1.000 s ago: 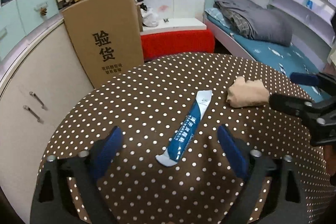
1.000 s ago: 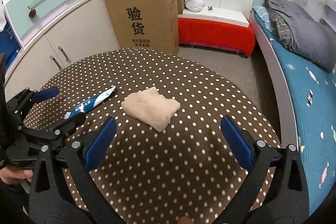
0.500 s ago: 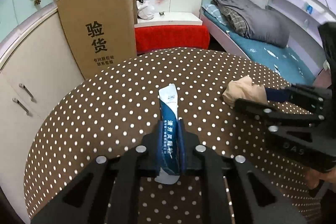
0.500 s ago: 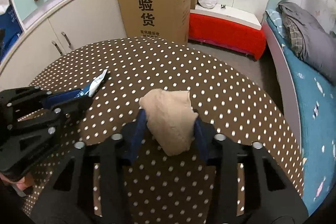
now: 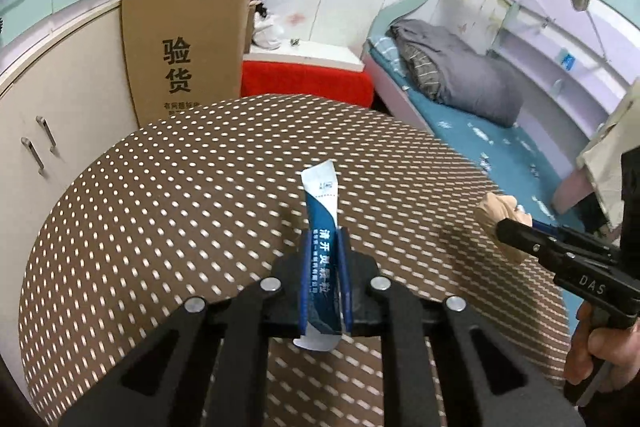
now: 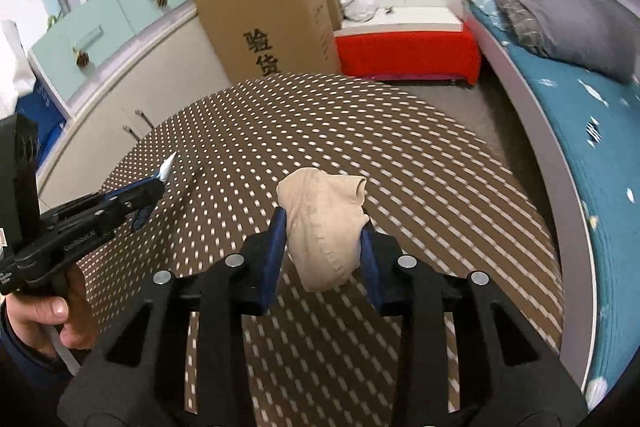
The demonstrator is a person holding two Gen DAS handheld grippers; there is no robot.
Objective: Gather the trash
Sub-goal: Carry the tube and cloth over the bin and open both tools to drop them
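Pinching the blue packet [image 5: 323, 259] along its lower half, the left gripper [image 5: 325, 291] holds it upright above the near edge of the dotted table [image 5: 180, 195], probably so it carries cleanly to a bin. To the right, the right gripper [image 6: 322, 259] is pressed onto the beige rag [image 6: 323, 223], raised over the table's near-right edge.

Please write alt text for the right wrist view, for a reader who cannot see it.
The right claw is shut on a beige cloth above a brown dotted table. At left, the left claw holds a blue packet. Behind stand a cardboard box and a bed.
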